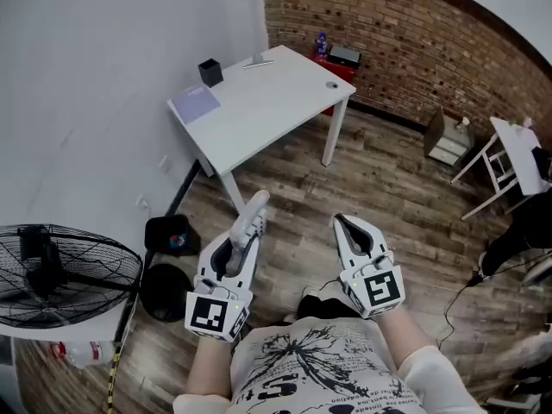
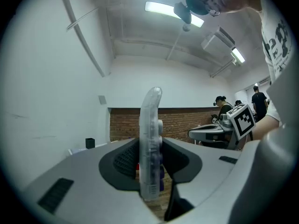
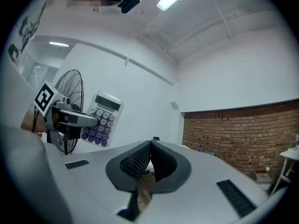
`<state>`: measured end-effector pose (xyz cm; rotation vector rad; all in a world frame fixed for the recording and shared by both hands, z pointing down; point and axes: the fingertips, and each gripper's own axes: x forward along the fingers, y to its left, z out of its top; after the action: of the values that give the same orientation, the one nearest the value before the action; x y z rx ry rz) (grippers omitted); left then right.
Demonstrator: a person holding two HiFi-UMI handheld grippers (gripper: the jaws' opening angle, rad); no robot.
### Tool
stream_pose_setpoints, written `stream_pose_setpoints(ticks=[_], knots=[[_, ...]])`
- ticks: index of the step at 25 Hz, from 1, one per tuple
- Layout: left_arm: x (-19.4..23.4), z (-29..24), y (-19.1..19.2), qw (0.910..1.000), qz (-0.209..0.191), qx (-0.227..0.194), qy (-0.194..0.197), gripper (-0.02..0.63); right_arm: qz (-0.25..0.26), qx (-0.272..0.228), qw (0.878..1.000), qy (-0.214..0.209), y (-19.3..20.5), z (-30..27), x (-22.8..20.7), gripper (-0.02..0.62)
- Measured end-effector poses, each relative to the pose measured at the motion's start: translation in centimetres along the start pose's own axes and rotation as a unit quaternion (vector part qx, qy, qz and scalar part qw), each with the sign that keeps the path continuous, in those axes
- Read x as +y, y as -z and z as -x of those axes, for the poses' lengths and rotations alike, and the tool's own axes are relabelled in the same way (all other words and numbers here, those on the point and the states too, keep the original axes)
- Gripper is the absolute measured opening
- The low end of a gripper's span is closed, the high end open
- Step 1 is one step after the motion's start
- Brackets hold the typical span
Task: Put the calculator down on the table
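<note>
The left claw (image 1: 242, 235) is clamped on the calculator (image 2: 150, 139), which stands edge-on between the jaws with its top poking out ahead, up in the air. The right claw (image 3: 148, 157) is closed on nothing, held level just beside the left. The white desk (image 1: 267, 102) stands well ahead against the wall, carrying a black cup (image 1: 210, 72) and a purple sheet (image 1: 197, 103).
</note>
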<state>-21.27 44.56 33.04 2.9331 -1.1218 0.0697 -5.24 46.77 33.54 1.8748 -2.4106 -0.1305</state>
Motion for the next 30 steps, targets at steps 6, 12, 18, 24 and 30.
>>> stream_pose_setpoints(ticks=[6, 12, 18, 24, 30], knots=[[0.4, -2.2, 0.9, 1.0, 0.007, 0.006, 0.001, 0.137, -0.015, 0.025, 1.0, 0.005, 1.9, -1.4, -1.6, 0.014], [2.3, -6.3, 2.4, 0.9997, 0.01, 0.021, -0.012, 0.137, -0.041, 0.039, 0.998, 0.007, 4.2, -5.6, -5.2, 0.014], [6.2, -13.7, 3.9, 0.9977, 0.011, 0.032, -0.059, 0.137, -0.031, 0.034, 0.999, -0.022, 6.5, -13.7, -11.0, 0.014], [10.3, -24.7, 3.2, 0.9934, 0.025, 0.033, -0.107, 0.137, -0.032, 0.037, 0.996, -0.069, 7.0, -24.3, -19.1, 0.014], [13.5, -35.4, 2.0, 0.9865, 0.031, 0.017, -0.16, 0.137, -0.009, 0.025, 0.992, -0.123, 6.7, -33.7, -27.5, 0.014]])
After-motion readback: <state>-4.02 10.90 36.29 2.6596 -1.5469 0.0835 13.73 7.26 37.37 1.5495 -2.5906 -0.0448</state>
